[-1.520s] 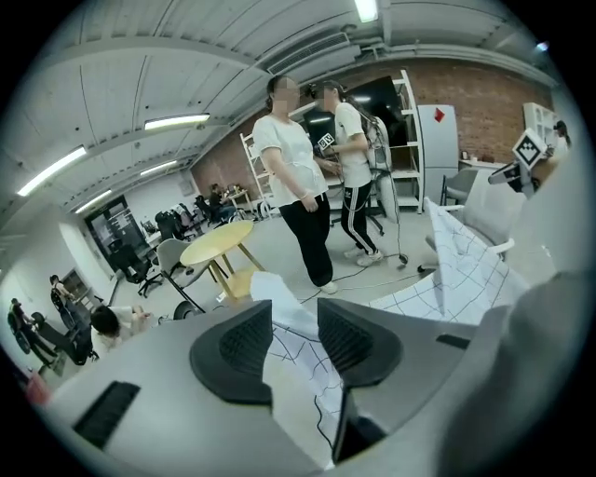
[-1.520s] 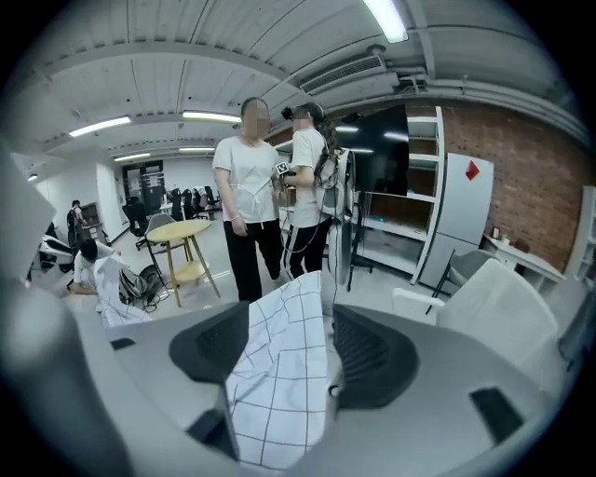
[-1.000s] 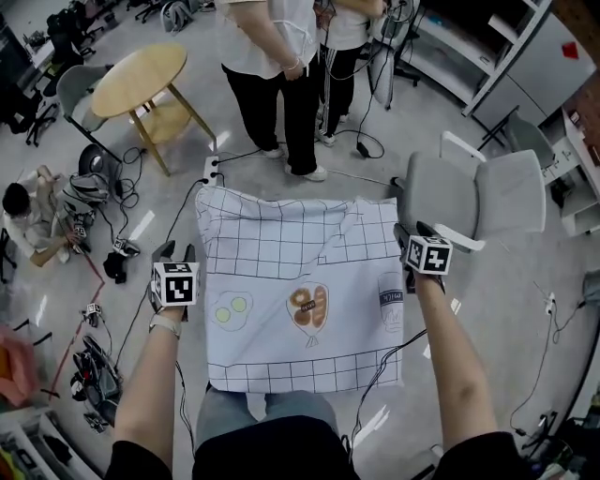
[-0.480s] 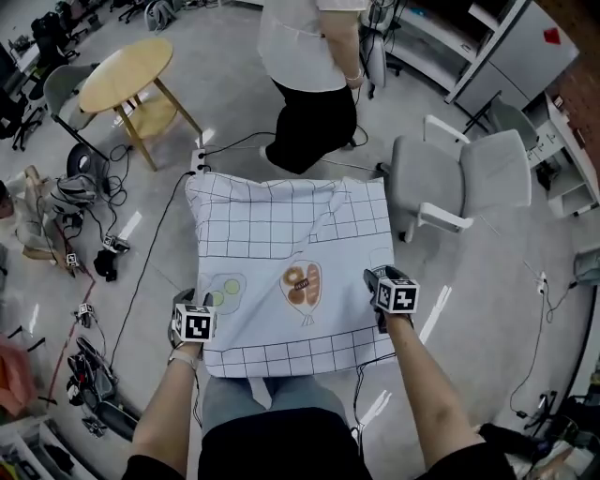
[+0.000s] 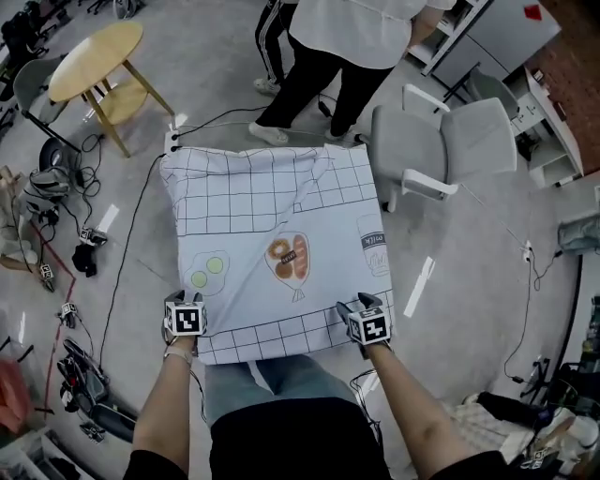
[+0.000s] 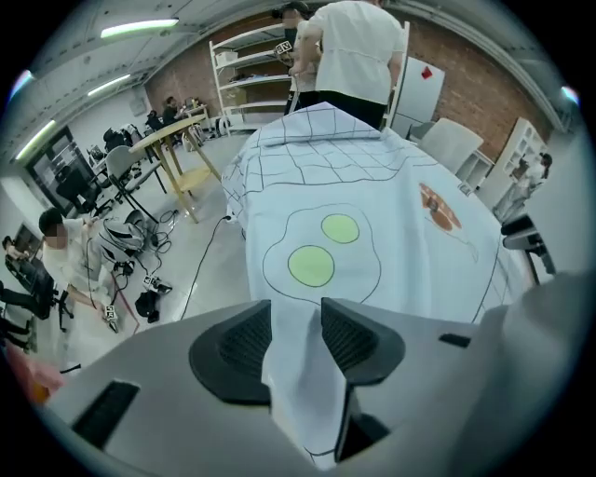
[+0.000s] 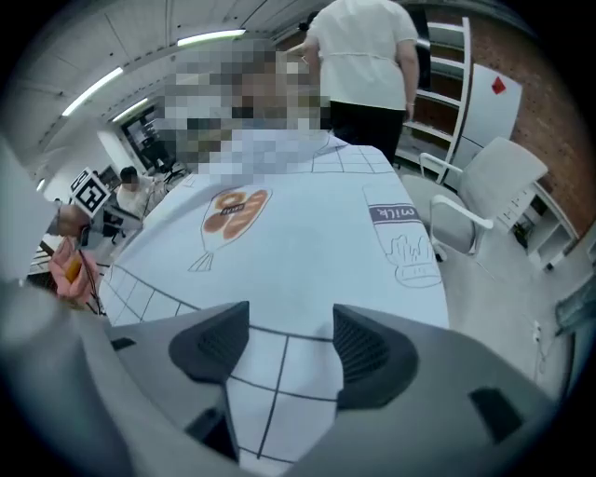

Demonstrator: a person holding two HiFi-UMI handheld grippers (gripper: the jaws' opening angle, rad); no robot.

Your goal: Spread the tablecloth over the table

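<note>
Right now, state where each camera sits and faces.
Head view: on the head, steeply down on the tablecloth; forearms, left claw, right claw show.
Left gripper view: on the left claw, along the egg print; own jaws, tablecloth between.
Right gripper view: on the right claw, toward the milk print; own jaws.
All three share the tablecloth.

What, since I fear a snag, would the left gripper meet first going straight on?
The tablecloth: a fold of its near corner already lies between the left gripper's open jaws, though contact is unclear.

The table wholly beneath tablecloth [image 5: 272, 202]; standing person [image 5: 349, 28] partly beyond top edge
</note>
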